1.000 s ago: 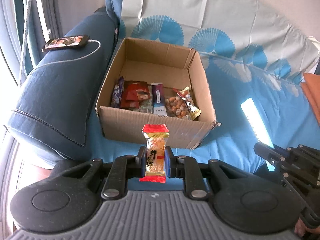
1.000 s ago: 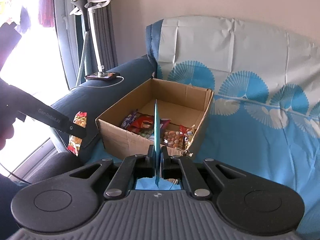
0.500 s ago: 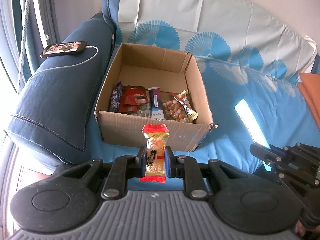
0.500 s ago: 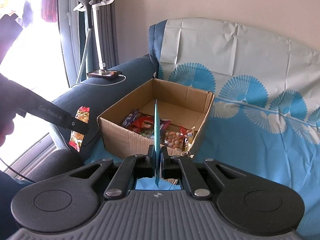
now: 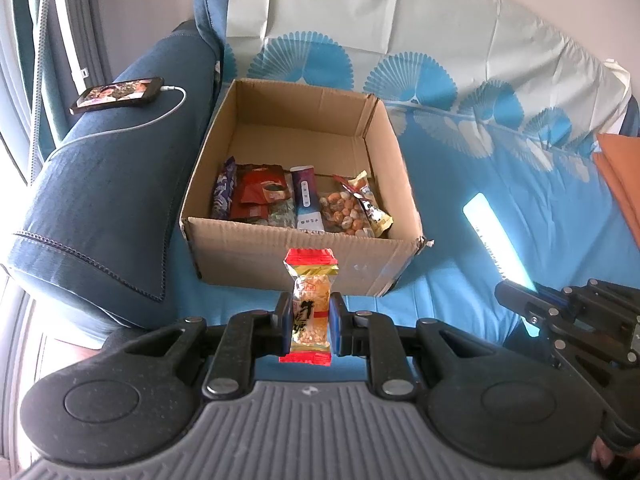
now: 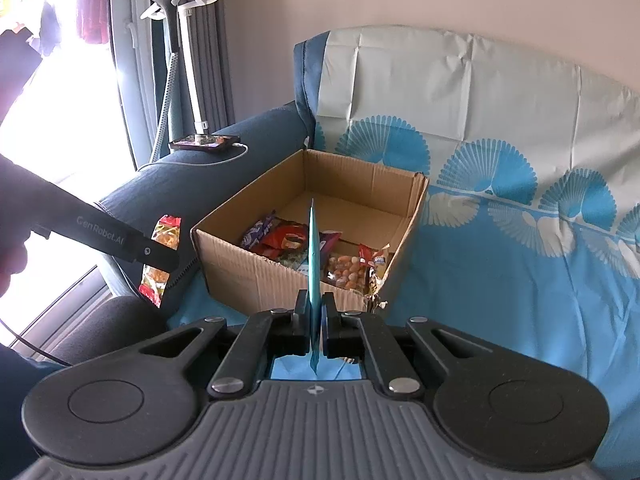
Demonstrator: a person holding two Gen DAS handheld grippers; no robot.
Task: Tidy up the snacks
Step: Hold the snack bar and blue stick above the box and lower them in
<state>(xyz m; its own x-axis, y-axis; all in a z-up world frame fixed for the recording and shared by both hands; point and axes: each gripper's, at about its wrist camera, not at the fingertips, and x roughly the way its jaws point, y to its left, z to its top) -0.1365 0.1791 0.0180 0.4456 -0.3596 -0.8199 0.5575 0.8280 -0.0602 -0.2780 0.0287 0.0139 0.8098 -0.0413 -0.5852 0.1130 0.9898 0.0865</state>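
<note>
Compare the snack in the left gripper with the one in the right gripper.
The left gripper holds a plump clear packet with red ends and yellow pieces inside; the right gripper holds a teal packet seen edge-on as a thin sliver. The clear packet shows its printed face to its own camera; the teal packet shows only its edge, so its face cannot be read. Both stand upright, pinched near the middle, short of the box.

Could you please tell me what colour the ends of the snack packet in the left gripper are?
Red, on the clear peanut snack packet; left wrist view shows it best.
</note>
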